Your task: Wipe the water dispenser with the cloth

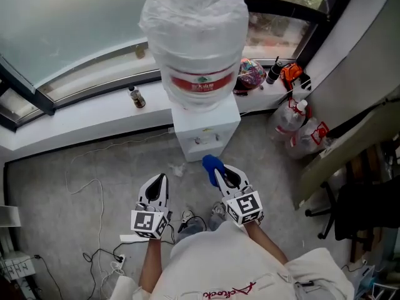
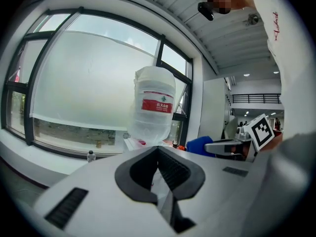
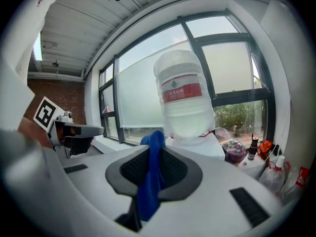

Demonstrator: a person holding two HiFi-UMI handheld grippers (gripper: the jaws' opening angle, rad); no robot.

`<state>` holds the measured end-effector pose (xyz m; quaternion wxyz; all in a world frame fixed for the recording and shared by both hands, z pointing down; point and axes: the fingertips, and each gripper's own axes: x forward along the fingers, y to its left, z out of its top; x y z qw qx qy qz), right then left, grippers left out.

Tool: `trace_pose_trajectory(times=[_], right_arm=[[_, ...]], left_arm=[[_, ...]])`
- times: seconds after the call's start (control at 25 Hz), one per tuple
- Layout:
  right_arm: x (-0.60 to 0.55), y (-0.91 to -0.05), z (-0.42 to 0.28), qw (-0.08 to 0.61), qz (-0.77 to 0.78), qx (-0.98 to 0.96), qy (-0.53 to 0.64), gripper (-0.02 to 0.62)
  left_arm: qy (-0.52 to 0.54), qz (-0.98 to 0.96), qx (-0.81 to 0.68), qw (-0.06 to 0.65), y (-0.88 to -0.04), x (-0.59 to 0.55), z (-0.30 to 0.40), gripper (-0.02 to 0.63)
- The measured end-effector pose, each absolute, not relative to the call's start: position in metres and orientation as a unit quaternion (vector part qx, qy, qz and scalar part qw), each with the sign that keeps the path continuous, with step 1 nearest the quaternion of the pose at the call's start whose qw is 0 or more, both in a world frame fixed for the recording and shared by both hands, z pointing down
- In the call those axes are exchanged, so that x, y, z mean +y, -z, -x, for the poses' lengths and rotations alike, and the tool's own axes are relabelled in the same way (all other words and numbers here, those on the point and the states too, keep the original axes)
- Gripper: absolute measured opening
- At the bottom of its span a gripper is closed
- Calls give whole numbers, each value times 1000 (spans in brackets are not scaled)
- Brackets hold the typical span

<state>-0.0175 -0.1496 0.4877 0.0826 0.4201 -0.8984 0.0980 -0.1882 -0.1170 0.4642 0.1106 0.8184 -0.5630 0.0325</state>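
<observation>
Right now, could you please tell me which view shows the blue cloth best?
The right gripper view: the blue cloth hangs clamped in the right gripper's jaws. The head view shows only its tip; the left gripper view, a small patch.

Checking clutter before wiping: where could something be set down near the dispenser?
Bare: white windowsill left of the small brown bottle; grey floor left of the white water dispenser. Crowded: sill right of it, with colourful bag; clear plastic bottles below.

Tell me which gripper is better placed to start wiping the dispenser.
Right. The right gripper is shut on the cloth and points at the dispenser; the left gripper is shut and empty.
</observation>
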Motion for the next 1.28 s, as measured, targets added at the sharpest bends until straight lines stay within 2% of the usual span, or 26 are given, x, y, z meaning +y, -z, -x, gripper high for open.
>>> trace_pose_trajectory(times=[0.6,1.28], right_arm=[[-127,-563,23,137,-400,-892,-156,57],[-190,-575,68,133,-382,-906,-126,57]], left_arm=[[-46,-812,-557,168,-524,-111,185,11],[-47,-802,-570,171,-527,-109,200,11]])
